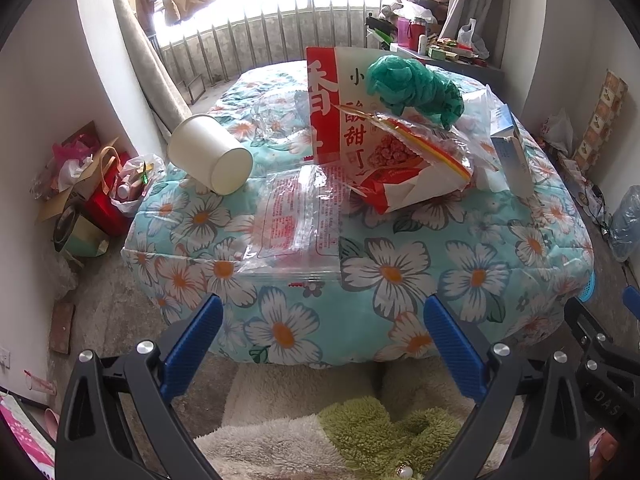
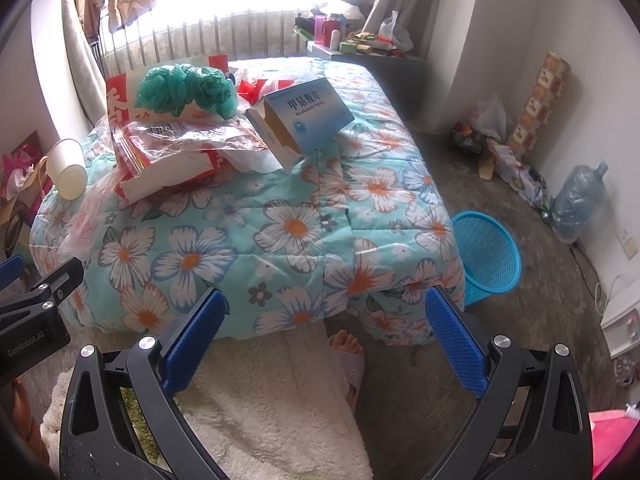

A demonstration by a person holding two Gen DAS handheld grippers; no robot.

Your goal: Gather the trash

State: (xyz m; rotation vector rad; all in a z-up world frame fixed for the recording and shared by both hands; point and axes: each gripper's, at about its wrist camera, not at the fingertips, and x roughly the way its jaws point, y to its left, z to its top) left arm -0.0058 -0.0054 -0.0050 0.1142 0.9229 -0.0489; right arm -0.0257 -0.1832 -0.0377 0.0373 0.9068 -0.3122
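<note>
Fluffy rug right under both spread, empty grippers, left gripper (image 1: 322, 344) and right gripper (image 2: 326, 340). Trash pile sits ahead on the quilt (image 2: 280, 208); I'd grab the paper cup (image 1: 208, 154) by its rim first, bin (image 2: 490, 256) down right.

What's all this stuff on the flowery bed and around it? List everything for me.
Paper cup: one, white, on its side at the quilt's left edge.
Snack bags: a few, red and white, piled mid-quilt.
Clear wrapper: one, red print, flat at the near edge.
Mesh bundle: one, green, atop the bags.
Medicine box: one, blue and white, open, right of the pile.
Quilt: one, turquoise floral, covering the bed.
Basket: one, blue, on the floor, right of the bed.
Water jug: one, clear blue, by the right wall.
Foot: one, in a slipper, below the quilt.
Left gripper: open, empty.
Right gripper: open, empty.
</note>
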